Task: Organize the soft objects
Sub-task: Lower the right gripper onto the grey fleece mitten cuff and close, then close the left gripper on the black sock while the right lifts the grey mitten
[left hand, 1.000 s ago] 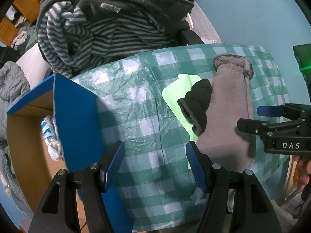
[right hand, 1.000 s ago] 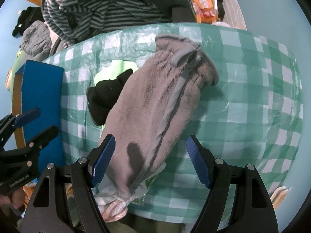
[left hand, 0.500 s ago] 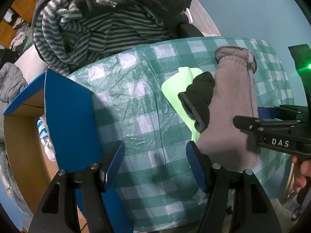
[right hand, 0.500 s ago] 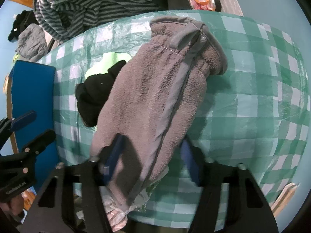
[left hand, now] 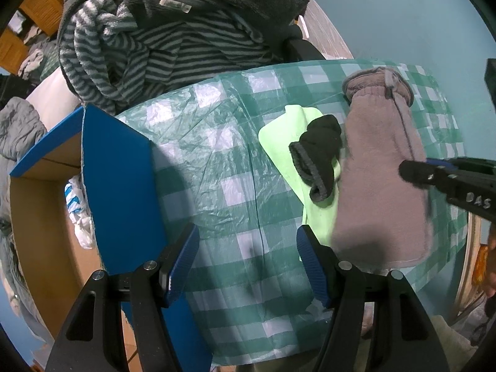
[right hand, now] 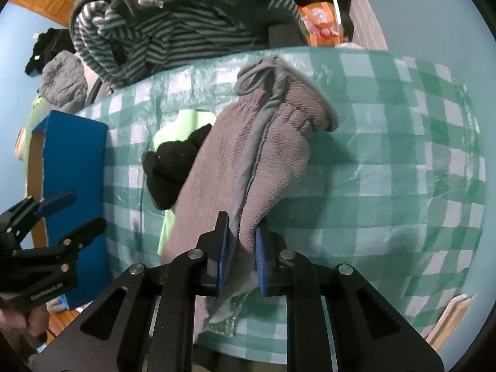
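Blue-padded right gripper (right hand: 240, 255) is clenched on the near end of the grey fleece mitten (right hand: 248, 155), a fold of fabric pinched between the pads at the table's near edge. Mitten's long axis runs straight away from these tongs toward the far edge, cuff at the far end, so any lift pulls it lengthwise. Left gripper (left hand: 245, 263) is released, jaws wide apart, hovering over bare checked tablecloth (left hand: 217, 167) near the front edge, holding nothing. Right hand is the one on the task's thing; left is just beside it, mitten lying off to its right. Black sock (left hand: 319, 158) sits on a lime green cloth (left hand: 279, 136), touching the mitten's left side, mid-table. Blue-sided cardboard box (left hand: 117, 170) stands at the table's left edge, likely the drop target. Striped robe pile (left hand: 155, 40) beyond the far edge.
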`<state>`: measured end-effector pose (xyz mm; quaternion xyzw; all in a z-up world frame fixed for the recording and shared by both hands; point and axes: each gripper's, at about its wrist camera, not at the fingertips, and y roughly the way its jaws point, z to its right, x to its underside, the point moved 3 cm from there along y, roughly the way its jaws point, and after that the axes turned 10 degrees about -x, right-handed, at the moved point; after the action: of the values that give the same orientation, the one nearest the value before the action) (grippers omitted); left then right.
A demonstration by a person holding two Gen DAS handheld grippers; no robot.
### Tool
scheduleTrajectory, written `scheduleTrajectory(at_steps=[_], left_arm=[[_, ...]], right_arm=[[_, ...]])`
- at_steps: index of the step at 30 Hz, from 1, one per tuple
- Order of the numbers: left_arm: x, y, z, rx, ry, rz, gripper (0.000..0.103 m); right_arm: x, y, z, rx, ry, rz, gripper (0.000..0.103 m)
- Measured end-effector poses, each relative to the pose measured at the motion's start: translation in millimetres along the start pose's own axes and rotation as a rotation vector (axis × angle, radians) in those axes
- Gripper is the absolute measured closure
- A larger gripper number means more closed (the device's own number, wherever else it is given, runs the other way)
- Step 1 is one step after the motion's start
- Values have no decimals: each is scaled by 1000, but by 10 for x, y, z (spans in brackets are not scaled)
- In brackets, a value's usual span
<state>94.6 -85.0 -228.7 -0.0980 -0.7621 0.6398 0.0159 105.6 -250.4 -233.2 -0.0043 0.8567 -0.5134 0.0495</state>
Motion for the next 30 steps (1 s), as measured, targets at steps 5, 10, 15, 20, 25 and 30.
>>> scheduleTrajectory(at_steps=[5,10,15,20,25,30], left_arm=[[14,-20,23,-1,0,3,36],[17,-33,75,-3,12,4,36],[-11,-48,144,-6,31,7,35],[-74,-78,200,-10,47,16,31],[-177,-95,263,-16,65,27,27],[-299,-79,330,-9,73,29,26]], right_arm=[[10,-193,34,18,-28,17,88],[38,-316,195,48,-42,11,88],[58,-377,423,95,-61,-12,88],[41,-379,691,150,-53,-25,88],[56,-348,906,182,-9,-30,82],[87,-389,1011,226,47,-3,42]])
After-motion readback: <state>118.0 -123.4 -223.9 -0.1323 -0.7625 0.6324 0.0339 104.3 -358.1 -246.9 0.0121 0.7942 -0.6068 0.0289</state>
